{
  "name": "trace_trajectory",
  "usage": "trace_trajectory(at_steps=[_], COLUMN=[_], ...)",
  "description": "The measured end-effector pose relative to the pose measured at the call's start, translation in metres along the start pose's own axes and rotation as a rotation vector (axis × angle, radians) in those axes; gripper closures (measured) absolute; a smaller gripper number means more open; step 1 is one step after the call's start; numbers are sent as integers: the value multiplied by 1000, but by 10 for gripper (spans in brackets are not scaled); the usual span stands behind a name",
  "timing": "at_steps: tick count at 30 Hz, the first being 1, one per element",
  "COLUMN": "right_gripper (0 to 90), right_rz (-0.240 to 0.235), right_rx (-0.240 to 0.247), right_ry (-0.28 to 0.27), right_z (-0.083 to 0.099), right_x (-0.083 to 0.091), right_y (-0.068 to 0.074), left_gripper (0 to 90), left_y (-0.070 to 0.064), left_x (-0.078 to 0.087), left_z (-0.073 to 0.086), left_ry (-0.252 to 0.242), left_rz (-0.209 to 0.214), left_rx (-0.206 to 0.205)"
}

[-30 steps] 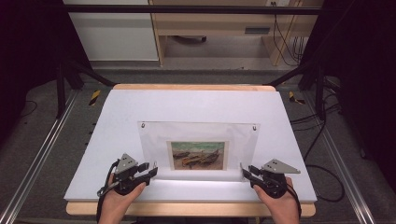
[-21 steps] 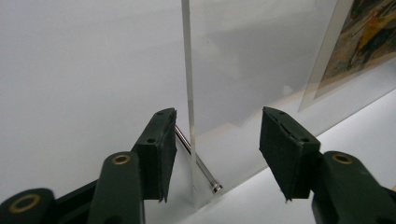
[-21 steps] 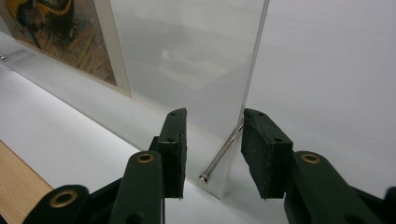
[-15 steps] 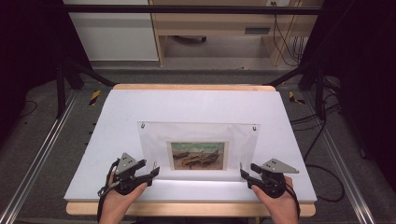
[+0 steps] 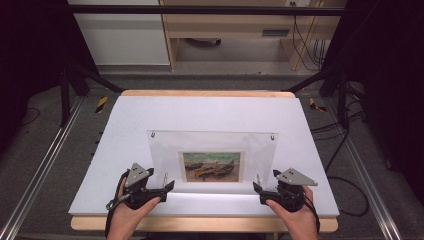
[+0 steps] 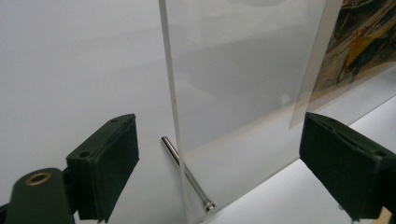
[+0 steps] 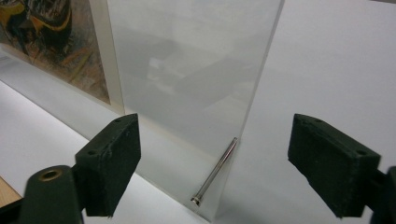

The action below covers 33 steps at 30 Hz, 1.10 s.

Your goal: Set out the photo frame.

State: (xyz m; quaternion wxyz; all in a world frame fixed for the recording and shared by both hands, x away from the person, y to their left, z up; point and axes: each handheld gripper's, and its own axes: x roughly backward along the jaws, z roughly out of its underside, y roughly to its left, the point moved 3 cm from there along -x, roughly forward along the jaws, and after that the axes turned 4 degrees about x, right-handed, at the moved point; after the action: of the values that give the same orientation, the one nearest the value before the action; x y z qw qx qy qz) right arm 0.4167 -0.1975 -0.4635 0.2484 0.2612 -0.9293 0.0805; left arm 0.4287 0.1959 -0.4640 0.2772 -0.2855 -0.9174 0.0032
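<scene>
A clear picture frame (image 5: 212, 157) with a painted print (image 5: 212, 166) and metal pins (image 6: 187, 173) at its corners is standing upright near the front of the white-covered table (image 5: 200, 112), with dark curtains around. You are holding the left gripper (image 5: 167, 186) and right gripper (image 5: 256, 188) at its lower corners, fingers (image 6: 103, 164) spread wide, each straddling a frame edge, gripping nothing.

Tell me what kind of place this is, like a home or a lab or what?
Most likely a lab or workshop set up for recording, not a home. A white-topped table sits inside a metal rail frame, cables trail on a grey floor, and a clear picture frame stands alone between two hand-held grippers.
</scene>
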Motion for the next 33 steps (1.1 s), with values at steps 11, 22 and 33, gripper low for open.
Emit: trace_trajectory(at_steps=[11,22,33], right_gripper=[71,66,66], right_rz=[35,55,77], right_rx=[49,61,38], right_ry=[-64,-115,-126], right_z=[-6,-9,-5], right_x=[5,16,29], right_y=[2,4,2], left_gripper=[60,54,54], left_y=[-1,1,8], left_x=[3,12,24], left_z=[-2,-1,1], left_ry=[-35,-51,-84], left_rz=[25,20,1], left_rx=[-46,-66,-51])
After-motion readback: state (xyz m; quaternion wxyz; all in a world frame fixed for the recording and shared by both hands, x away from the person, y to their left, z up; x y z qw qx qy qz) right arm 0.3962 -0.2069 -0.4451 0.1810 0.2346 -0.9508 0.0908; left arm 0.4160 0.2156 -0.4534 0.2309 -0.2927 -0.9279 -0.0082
